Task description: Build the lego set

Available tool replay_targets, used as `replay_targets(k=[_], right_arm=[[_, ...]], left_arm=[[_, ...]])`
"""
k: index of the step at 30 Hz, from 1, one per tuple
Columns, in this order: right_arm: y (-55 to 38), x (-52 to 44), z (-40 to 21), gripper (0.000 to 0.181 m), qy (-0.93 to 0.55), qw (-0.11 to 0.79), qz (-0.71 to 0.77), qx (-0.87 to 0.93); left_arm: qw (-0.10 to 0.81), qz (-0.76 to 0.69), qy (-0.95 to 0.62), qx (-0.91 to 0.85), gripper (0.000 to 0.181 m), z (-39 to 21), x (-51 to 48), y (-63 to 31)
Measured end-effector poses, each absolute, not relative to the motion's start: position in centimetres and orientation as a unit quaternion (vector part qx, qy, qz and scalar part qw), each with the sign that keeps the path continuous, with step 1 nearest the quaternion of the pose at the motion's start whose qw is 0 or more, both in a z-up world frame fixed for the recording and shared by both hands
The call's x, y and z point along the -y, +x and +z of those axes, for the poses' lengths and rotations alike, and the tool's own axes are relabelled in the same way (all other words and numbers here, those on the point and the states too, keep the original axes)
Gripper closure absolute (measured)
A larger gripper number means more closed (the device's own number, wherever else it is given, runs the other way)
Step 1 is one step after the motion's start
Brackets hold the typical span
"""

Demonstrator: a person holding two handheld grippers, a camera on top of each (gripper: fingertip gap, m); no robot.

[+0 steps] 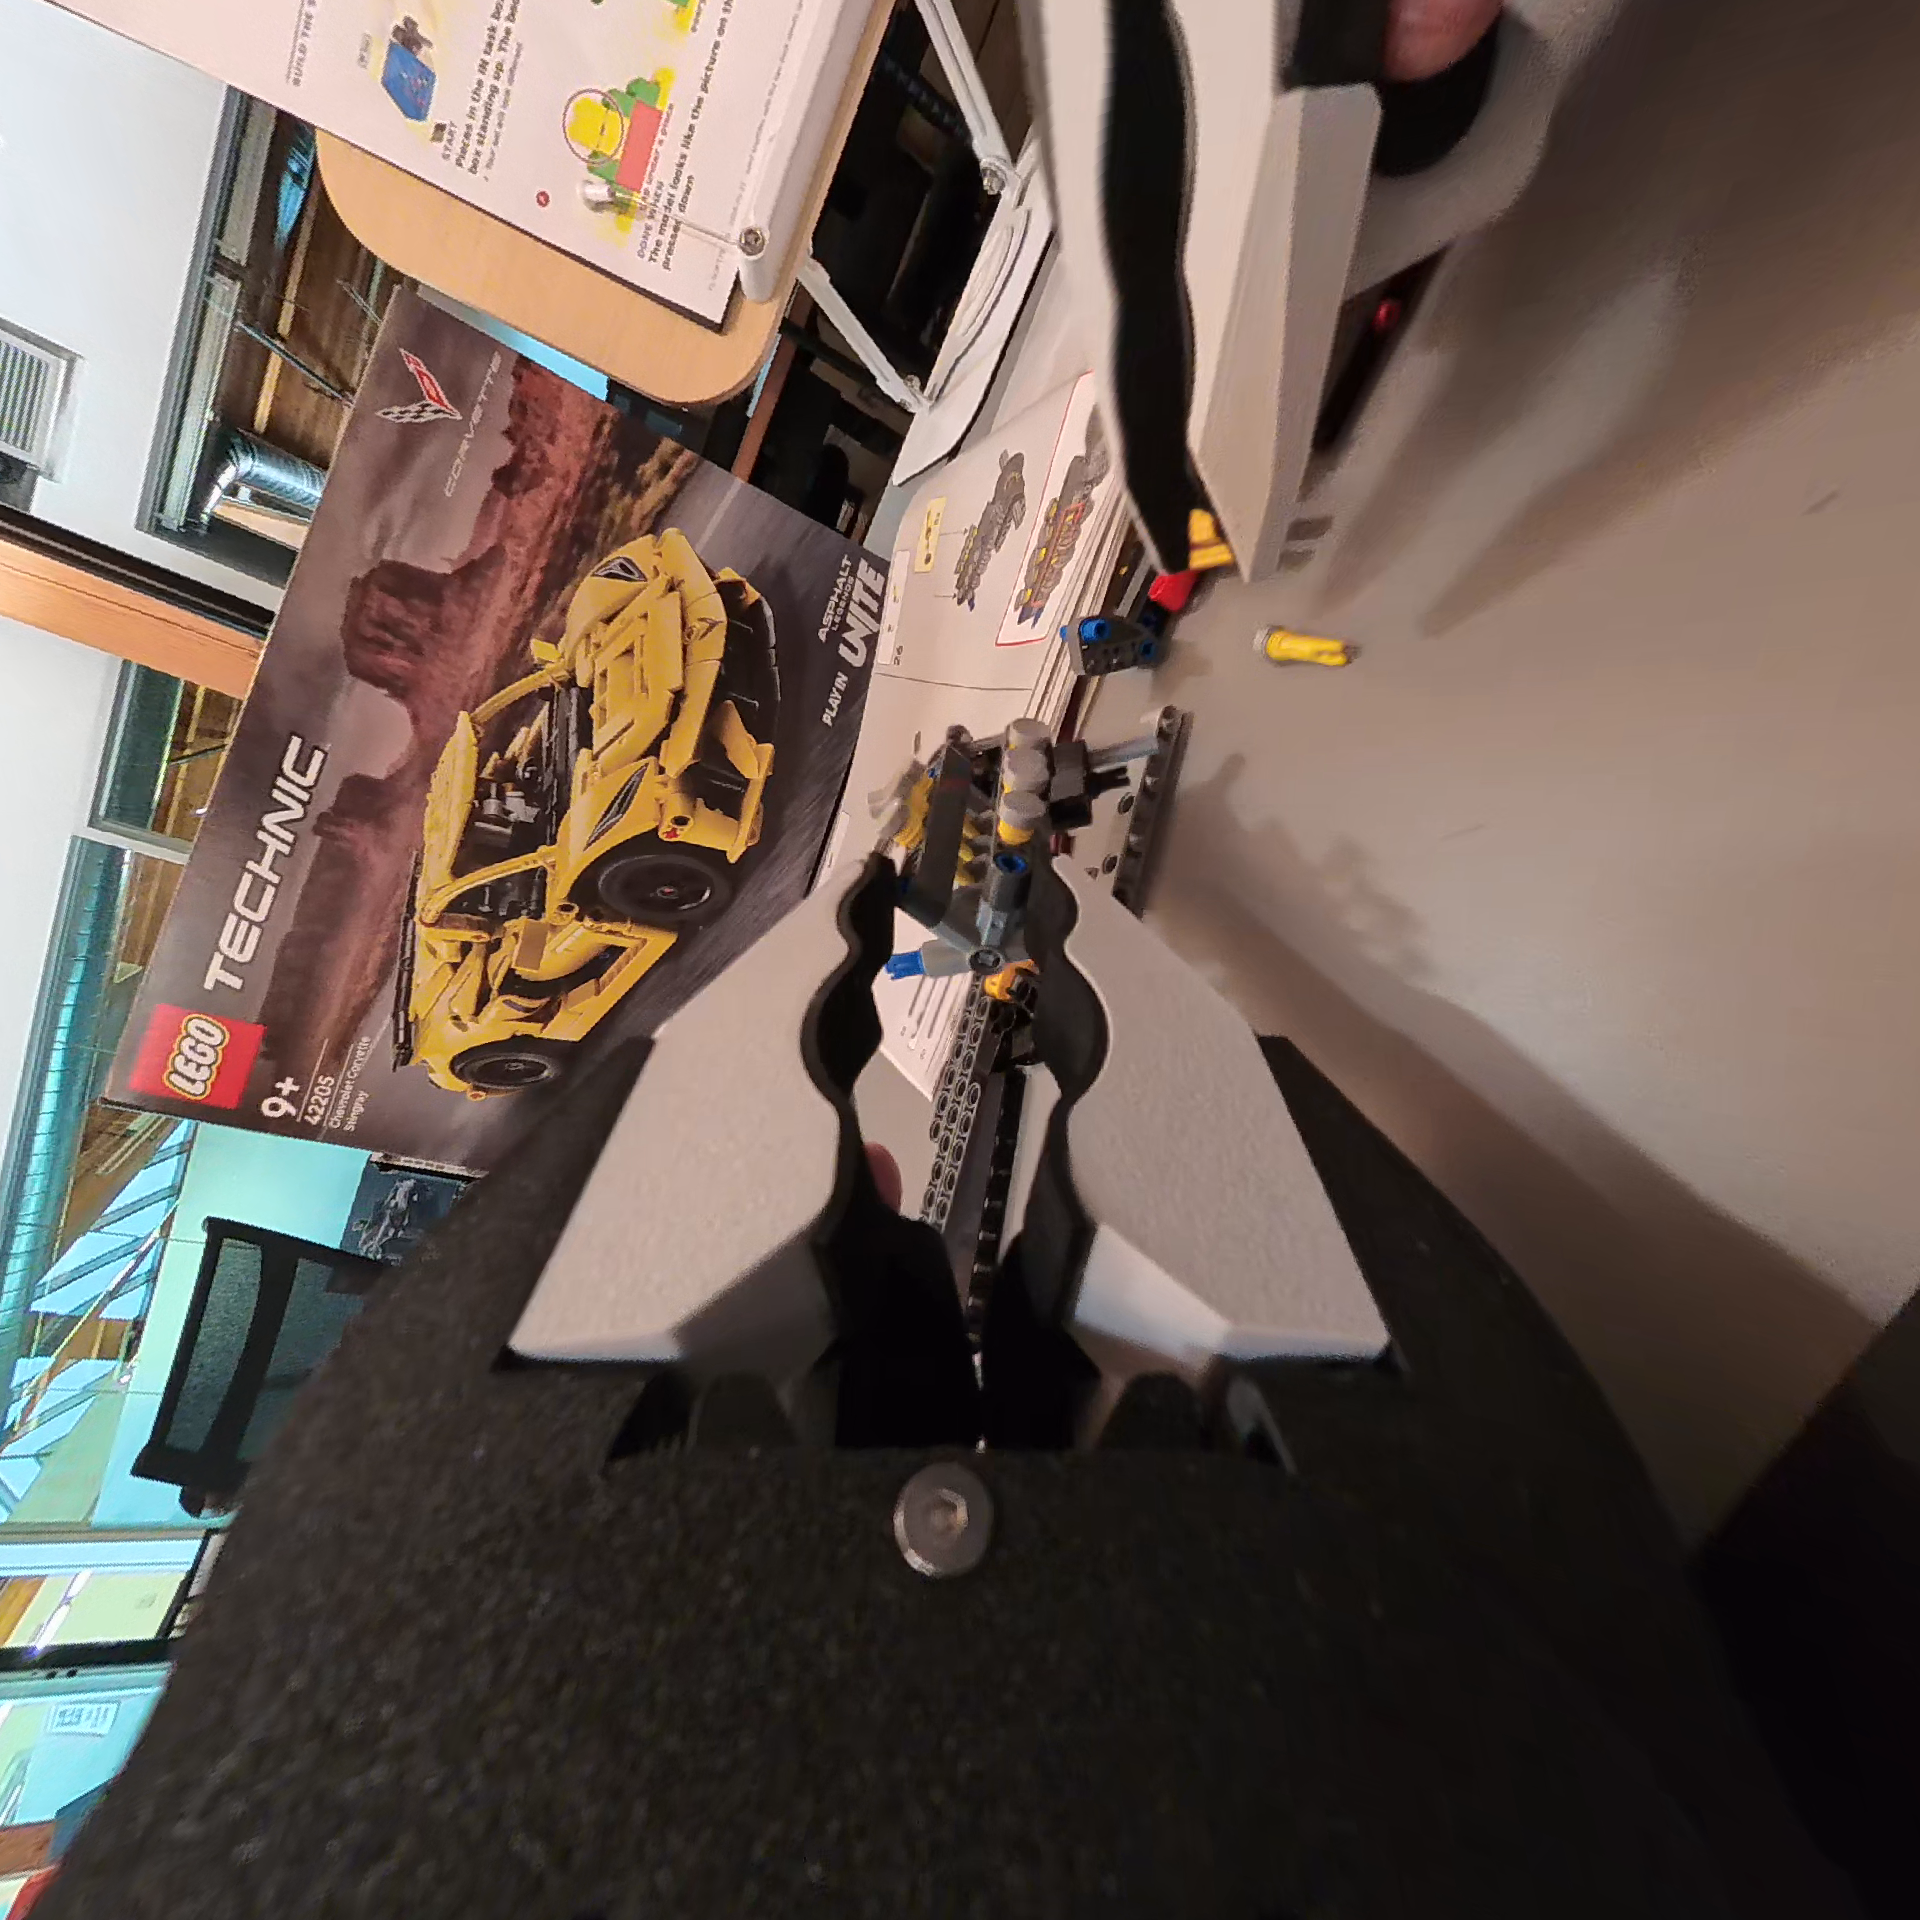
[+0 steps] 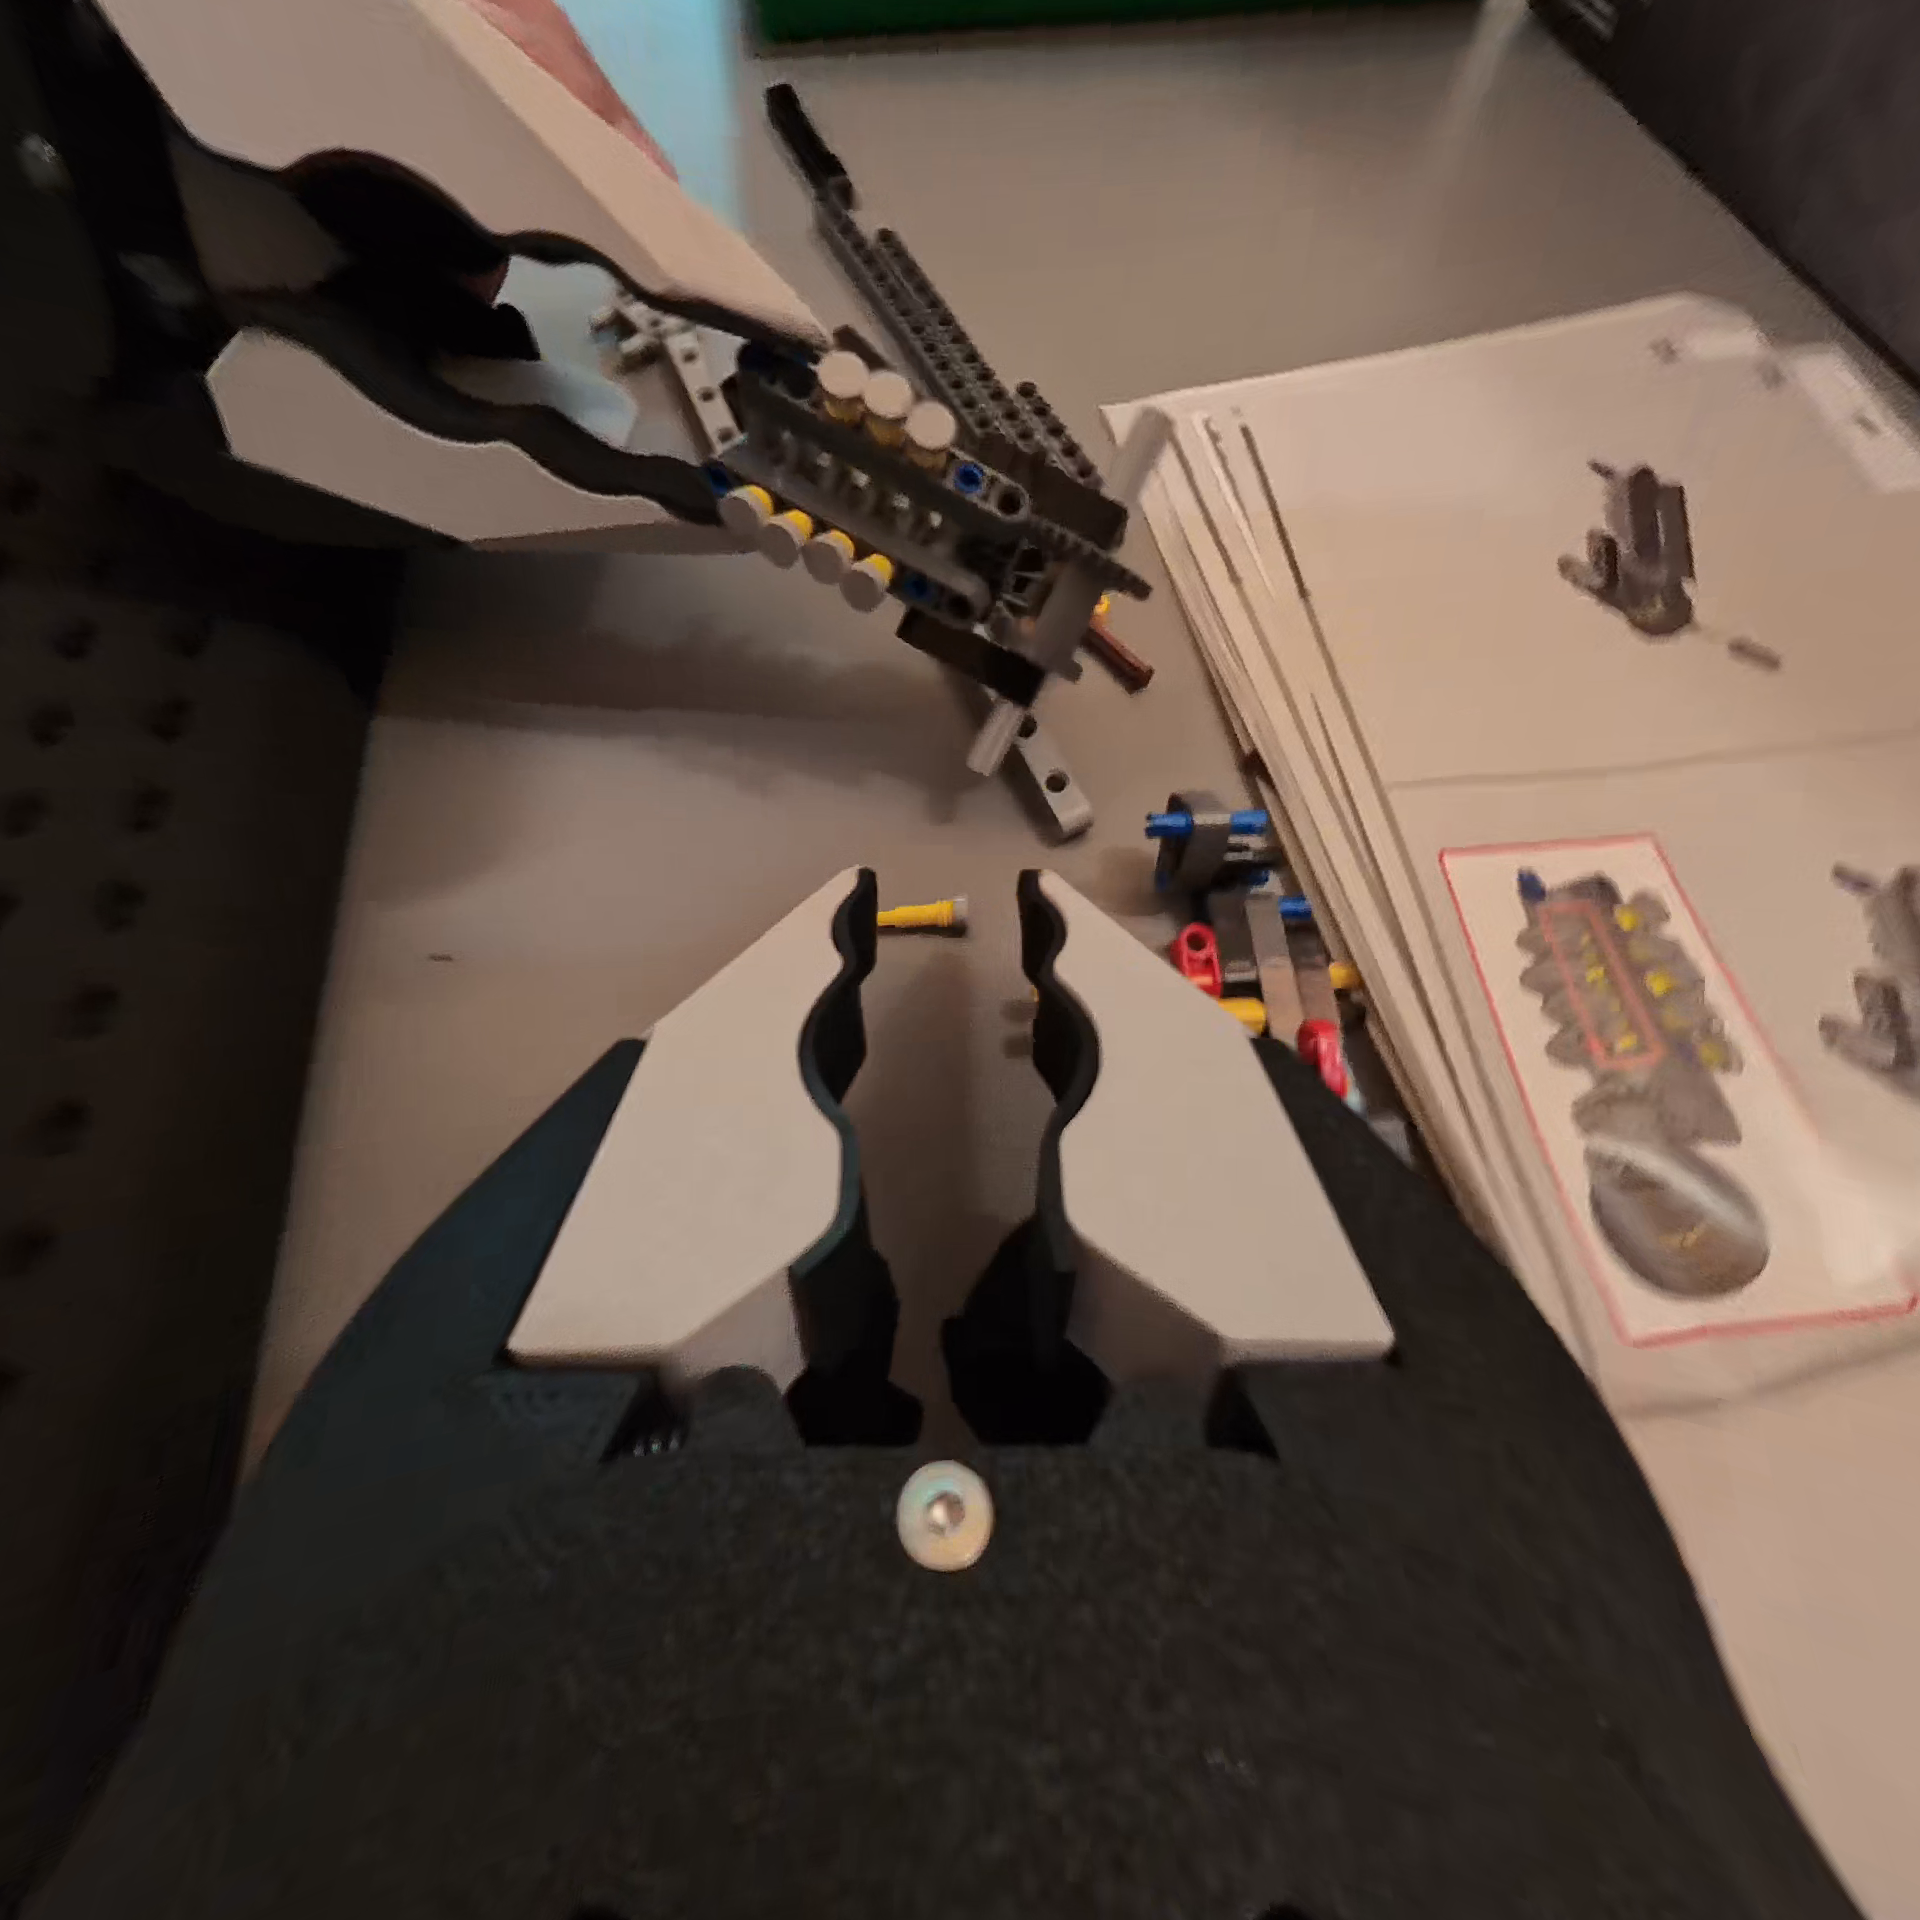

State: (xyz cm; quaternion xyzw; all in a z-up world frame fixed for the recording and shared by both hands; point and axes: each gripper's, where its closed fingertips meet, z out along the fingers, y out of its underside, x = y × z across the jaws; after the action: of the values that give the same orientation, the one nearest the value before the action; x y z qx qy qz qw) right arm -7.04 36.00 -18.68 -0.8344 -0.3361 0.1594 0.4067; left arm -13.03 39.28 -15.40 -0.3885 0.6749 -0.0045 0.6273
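Observation:
A grey and black Lego assembly (image 1: 997, 831) with yellow and grey piston pins rests on the grey table (image 1: 1558, 935). My left gripper (image 1: 956, 883) is shut on its near end. The right wrist view shows the same grip at upper left, with the left gripper (image 2: 769, 421) clamped on the assembly (image 2: 894, 488). My right gripper (image 2: 945, 888) is open and empty, low over the table. A yellow pin (image 2: 920, 916) lies just beyond its tips. The left wrist view shows one of the right gripper's fingers (image 1: 1236, 312) above the pin (image 1: 1304, 646).
The open instruction booklet (image 2: 1558, 727) lies right of the assembly. Loose blue, black and red parts (image 2: 1210, 935) lie along its edge. The set's box (image 1: 499, 779) stands behind the table, with a wooden board holding a printed sheet (image 1: 582, 208) beside it. My right fingertips sit around 8 cm from my left ones.

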Motion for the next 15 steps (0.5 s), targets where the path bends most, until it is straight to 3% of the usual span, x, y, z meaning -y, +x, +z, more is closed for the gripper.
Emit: replay_targets(k=[8,15], right_arm=[[-8.2,-35.8,-20.6,0.151,-0.788,0.237,0.126,0.554],[-8.9,-36.5,-20.7,0.153,-0.703,0.21,0.137,0.665]], left_arm=[[0.626,0.006,-0.385,-0.678,0.158,-15.6,-39.3,-13.2],[0.625,0.005,-0.393,-0.674,0.158,-15.6,-39.6,-13.3]])
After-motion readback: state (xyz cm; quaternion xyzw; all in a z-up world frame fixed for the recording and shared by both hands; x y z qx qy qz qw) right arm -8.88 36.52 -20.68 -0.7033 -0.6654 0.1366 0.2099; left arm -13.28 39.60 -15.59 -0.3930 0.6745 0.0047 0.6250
